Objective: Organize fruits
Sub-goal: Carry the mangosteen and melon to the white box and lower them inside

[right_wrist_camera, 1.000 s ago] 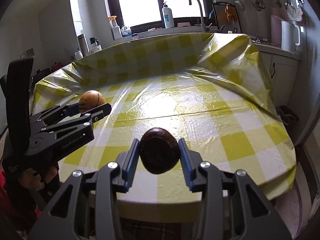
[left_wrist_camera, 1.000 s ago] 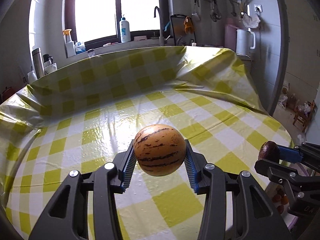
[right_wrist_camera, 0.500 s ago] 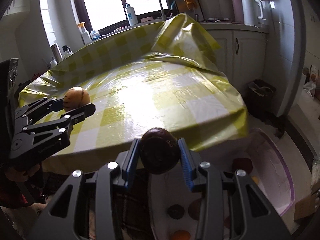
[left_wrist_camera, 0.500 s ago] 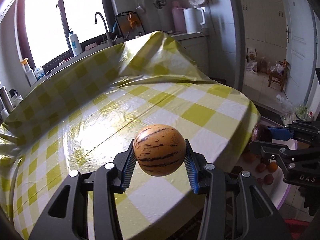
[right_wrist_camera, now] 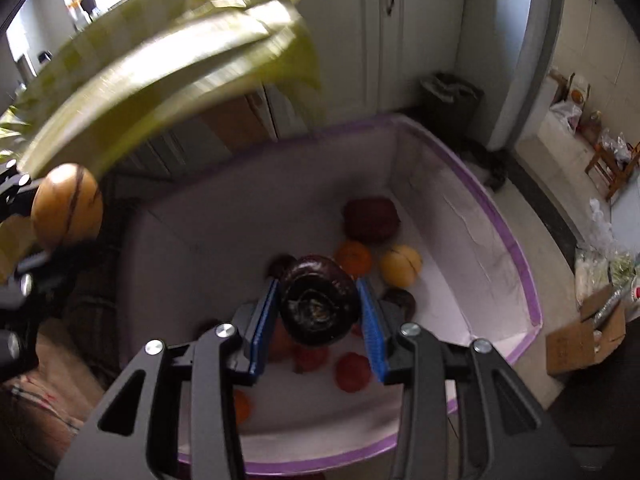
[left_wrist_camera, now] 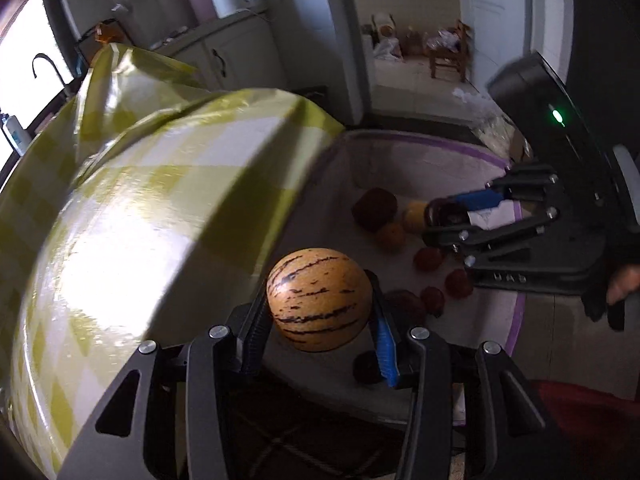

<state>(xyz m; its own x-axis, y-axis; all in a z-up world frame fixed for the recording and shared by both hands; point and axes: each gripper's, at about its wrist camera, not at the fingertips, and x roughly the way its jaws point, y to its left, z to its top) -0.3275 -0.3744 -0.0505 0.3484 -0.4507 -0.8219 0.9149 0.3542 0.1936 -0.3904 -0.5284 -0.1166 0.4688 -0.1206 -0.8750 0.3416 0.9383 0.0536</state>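
Observation:
My left gripper point(left_wrist_camera: 319, 316) is shut on an orange striped melon point(left_wrist_camera: 318, 299), held beside the table's edge above the white box point(left_wrist_camera: 432, 148). That melon point(right_wrist_camera: 66, 204) also shows at the left of the right wrist view. My right gripper point(right_wrist_camera: 318, 314) is shut on a dark purple fruit point(right_wrist_camera: 319, 305) and hangs over the white box point(right_wrist_camera: 472, 216), which has a purple rim. The right gripper point(left_wrist_camera: 452, 216) appears in the left wrist view over the box's far side. Several red, orange and dark fruits point(right_wrist_camera: 370, 220) lie on the box floor.
The table with its yellow checked cloth point(left_wrist_camera: 140, 216) stands to the left of the box. White cupboards point(right_wrist_camera: 400, 24) and a dark bin point(right_wrist_camera: 450, 96) stand behind. A cardboard carton point(right_wrist_camera: 584, 336) sits on the floor at the right. A wooden chair point(left_wrist_camera: 448, 52) stands far off.
Both grippers have swung right and downward, away from the tabletop and over the white box on the floor. Each still holds its fruit.

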